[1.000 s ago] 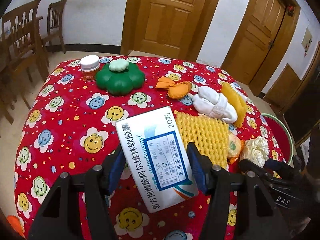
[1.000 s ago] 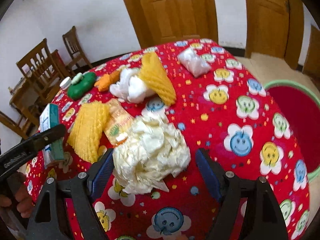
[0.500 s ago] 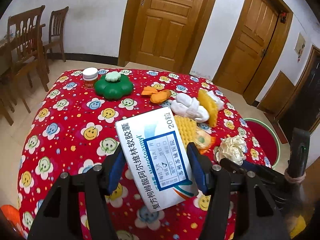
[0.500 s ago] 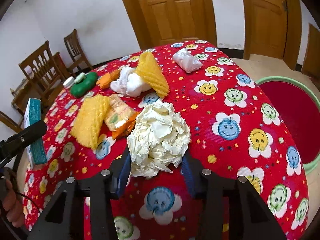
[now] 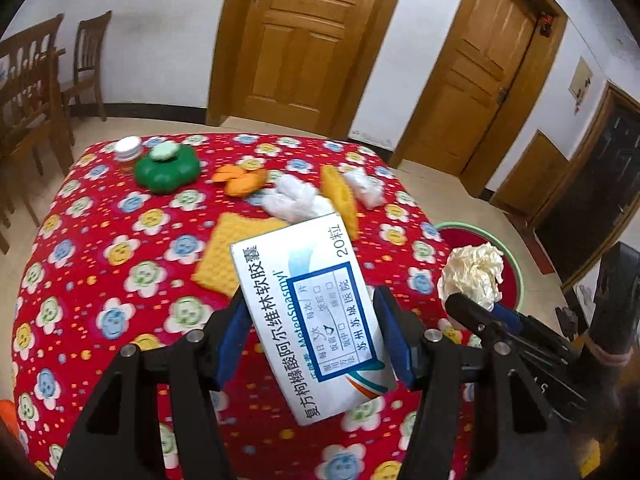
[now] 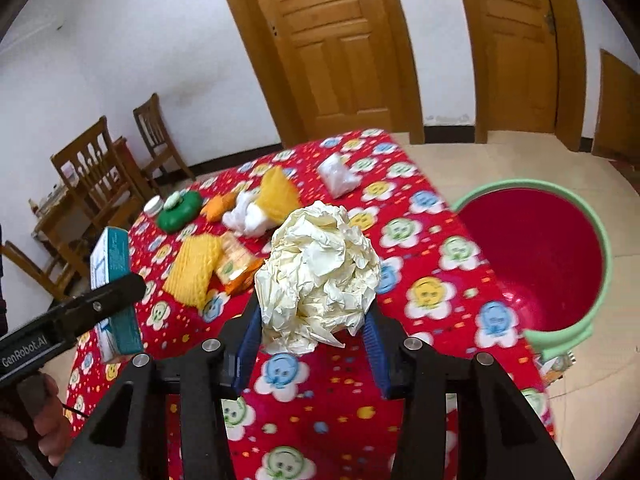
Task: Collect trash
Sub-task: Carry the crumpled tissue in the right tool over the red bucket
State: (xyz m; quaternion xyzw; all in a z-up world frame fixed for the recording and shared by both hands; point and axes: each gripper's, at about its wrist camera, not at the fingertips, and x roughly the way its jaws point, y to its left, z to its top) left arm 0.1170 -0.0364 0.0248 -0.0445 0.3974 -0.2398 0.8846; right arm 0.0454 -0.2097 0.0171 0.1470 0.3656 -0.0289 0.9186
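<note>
My left gripper [image 5: 310, 330] is shut on a white medicine box [image 5: 308, 312] with blue print, held above the red smiley tablecloth [image 5: 104, 248]. My right gripper [image 6: 310, 330] is shut on a crumpled ball of cream paper [image 6: 316, 268], lifted off the table. That paper ball [image 5: 472, 274] and the right gripper show at the right of the left wrist view. The medicine box [image 6: 114, 292] and the left gripper's finger [image 6: 80, 316] show at the left of the right wrist view. A red bin with a green rim [image 6: 536, 256] stands on the floor to the right of the table.
On the cloth lie yellow foam nets [image 6: 196, 268], an orange snack wrapper [image 6: 236, 268], white wads [image 6: 248, 216], a clear plastic bag [image 6: 338, 174], orange peel [image 5: 240, 180], a green flower-shaped container [image 5: 166, 168] and a small white-lidded jar [image 5: 128, 150]. Wooden chairs [image 6: 100, 180] stand at the left.
The right gripper closed on the paper ball and lifted it off the table. Both grippers rose and pulled back, and the bin came further into the right wrist view.
</note>
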